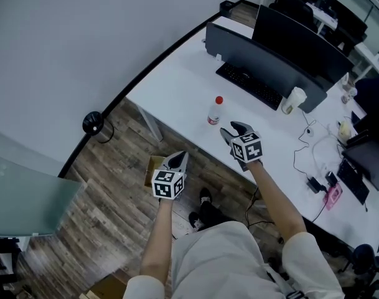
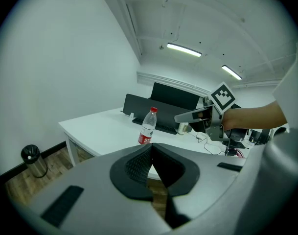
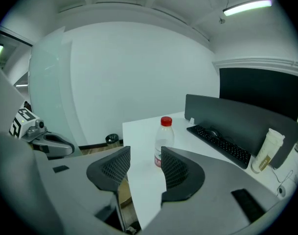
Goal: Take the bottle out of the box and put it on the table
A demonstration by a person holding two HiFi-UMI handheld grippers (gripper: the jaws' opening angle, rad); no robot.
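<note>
Upright on the smooth white table (image 1: 177,73) stands the clear, red-capped plastic bottle (image 1: 215,111). Just short of it, the right gripper (image 1: 233,129) holds its ribbed black pads (image 3: 175,169) wide apart and empty. The left gripper (image 1: 177,161), near the cardboard box (image 1: 153,169), has its pads pressed together on nothing.

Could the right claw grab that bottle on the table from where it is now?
Probably yes: the right claw is open, and the bottle stands upright just beyond it with only bare table between.
</note>
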